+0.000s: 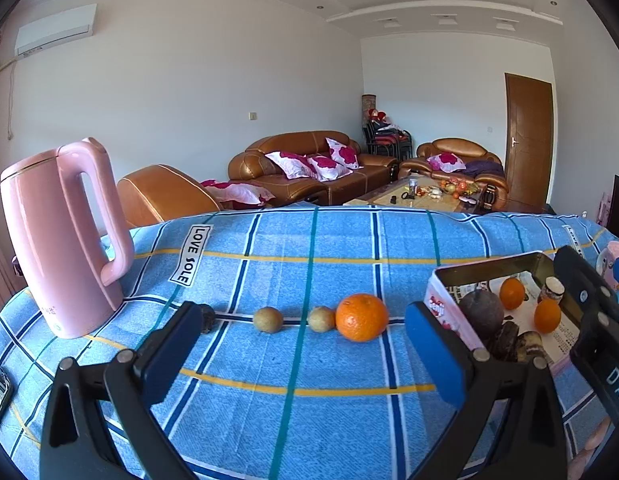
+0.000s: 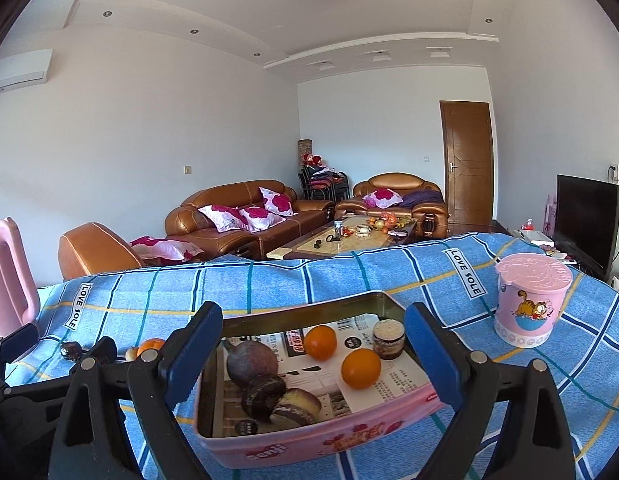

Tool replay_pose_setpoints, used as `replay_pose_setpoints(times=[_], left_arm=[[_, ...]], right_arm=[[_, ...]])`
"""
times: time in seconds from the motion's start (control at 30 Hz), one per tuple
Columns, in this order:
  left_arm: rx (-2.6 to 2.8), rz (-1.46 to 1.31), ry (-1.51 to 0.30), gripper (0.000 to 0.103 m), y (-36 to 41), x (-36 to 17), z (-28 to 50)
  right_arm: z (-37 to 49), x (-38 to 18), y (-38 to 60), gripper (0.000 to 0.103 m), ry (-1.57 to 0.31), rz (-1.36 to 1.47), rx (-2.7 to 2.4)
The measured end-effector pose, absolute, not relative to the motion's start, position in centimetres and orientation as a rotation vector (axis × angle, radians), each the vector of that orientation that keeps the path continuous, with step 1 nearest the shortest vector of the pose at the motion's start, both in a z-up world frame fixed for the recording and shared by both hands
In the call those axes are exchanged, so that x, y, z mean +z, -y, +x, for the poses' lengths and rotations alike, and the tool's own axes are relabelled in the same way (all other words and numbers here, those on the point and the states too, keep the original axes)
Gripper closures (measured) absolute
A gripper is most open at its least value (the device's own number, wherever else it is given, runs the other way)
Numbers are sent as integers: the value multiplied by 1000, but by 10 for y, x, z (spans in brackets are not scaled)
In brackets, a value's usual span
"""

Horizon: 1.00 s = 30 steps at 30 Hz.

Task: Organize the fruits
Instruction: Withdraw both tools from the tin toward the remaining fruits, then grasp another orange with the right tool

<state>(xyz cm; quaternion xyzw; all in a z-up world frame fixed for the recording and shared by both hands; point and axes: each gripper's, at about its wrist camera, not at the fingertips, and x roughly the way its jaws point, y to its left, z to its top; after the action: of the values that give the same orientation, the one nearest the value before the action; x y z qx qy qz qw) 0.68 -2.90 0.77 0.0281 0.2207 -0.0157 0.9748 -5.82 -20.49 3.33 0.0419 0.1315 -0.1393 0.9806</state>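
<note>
A blue plaid tablecloth point(image 1: 293, 360) covered the table, and everything sat on it. The pink kettle point(image 1: 57, 240) stood upright at the far left. To the right lay the pink tin box point(image 2: 309, 436), open-topped and lined with printed paper. A pink lidded cup point(image 2: 529, 300) stood well right of the box.

The left gripper point(image 1: 305, 344) hovered low over the cloth with its jaws spread wide, holding nothing. The right gripper point(image 2: 313, 348) hung over the box, jaws likewise apart and empty.

Inside the box were a dark purple fruit point(image 2: 251, 364), two small oranges point(image 2: 360, 368), a few chocolate-coated cakes point(image 2: 281, 400) and a small jar point(image 2: 388, 338) in the far corner. Outside it, a larger orange point(image 1: 361, 317) rested on the cloth just left of the box, touching a small brown fruit point(image 1: 321, 319); another brown fruit point(image 1: 268, 319) sat near, and a dark wrinkled fruit point(image 1: 207, 318) lay beside the left finger
</note>
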Motion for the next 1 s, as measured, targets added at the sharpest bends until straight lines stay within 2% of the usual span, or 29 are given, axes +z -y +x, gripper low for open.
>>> replay_pose_setpoints(times=[0.53,0.73,0.8,0.87,1.0], left_arm=[[185,85,-576,0,-65,-8,60],[227,-36,-628,0,-104,-14,72],[263,-35,-639,0,-111,-15,74],[290,-30,-647,0,-115,-17,74],[294,-74,-682,0,-122,-22,77]], right_arm=[[-33,31,141,9,-329,-4,-121],[-5,23,116,10,-431,-54,-32],[6,19,107,13,-475,-87,3],[18,14,99,24,-523,-112,38],[42,4,95,25,-627,-123,82]])
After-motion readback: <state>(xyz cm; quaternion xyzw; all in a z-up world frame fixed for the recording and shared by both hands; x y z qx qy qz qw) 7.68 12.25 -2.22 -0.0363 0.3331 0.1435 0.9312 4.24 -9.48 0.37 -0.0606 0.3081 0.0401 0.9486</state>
